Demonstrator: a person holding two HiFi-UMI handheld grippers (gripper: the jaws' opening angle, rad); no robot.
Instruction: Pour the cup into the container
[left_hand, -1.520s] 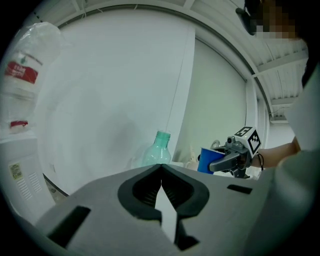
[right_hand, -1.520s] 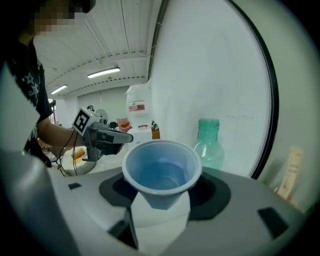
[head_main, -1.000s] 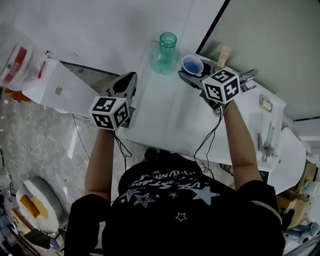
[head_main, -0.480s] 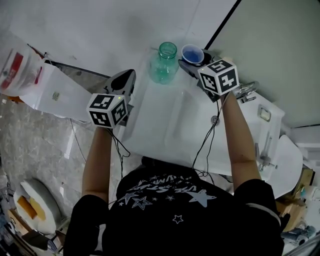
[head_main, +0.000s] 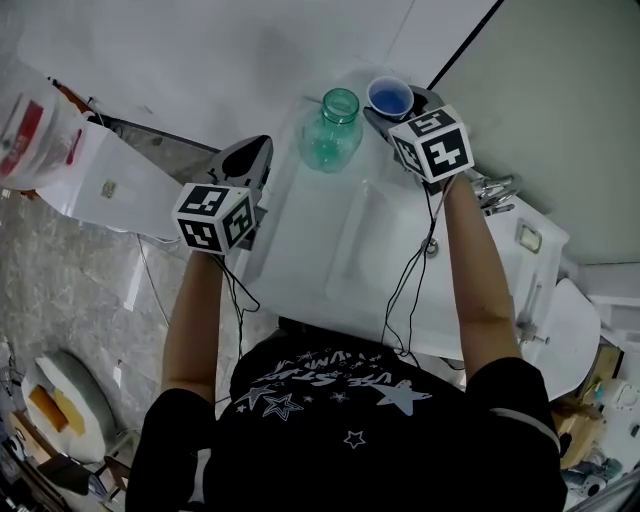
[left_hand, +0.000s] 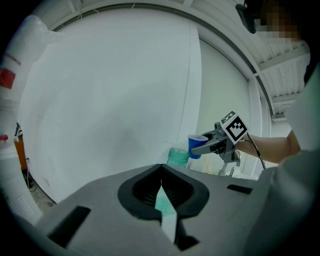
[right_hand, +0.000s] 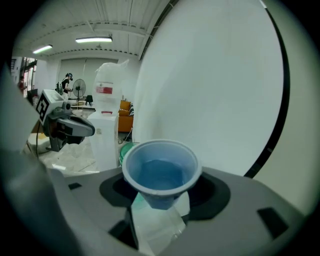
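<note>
A blue plastic cup (head_main: 390, 98) with clear liquid in it is held upright in my right gripper (head_main: 394, 108), which is shut on its lower wall. In the right gripper view the cup (right_hand: 161, 170) fills the middle between the jaws of the right gripper (right_hand: 159, 197). A green glass jar (head_main: 331, 126) with an open mouth stands on the white counter just left of the cup, and the cup is raised beside its rim. My left gripper (head_main: 252, 158) hangs at the counter's left edge, shut and empty, pointing towards the jar (left_hand: 177, 156).
The jar stands on a white basin counter (head_main: 350, 245) against a white wall. A metal tap (head_main: 495, 188) sits to the right of my right arm. A white cabinet with a water bag (head_main: 55, 140) stands at the left. Cables hang from both grippers.
My right gripper has carried the cup away from me towards the wall, now level with the jar's mouth on its right. The left gripper has shifted only a little.
</note>
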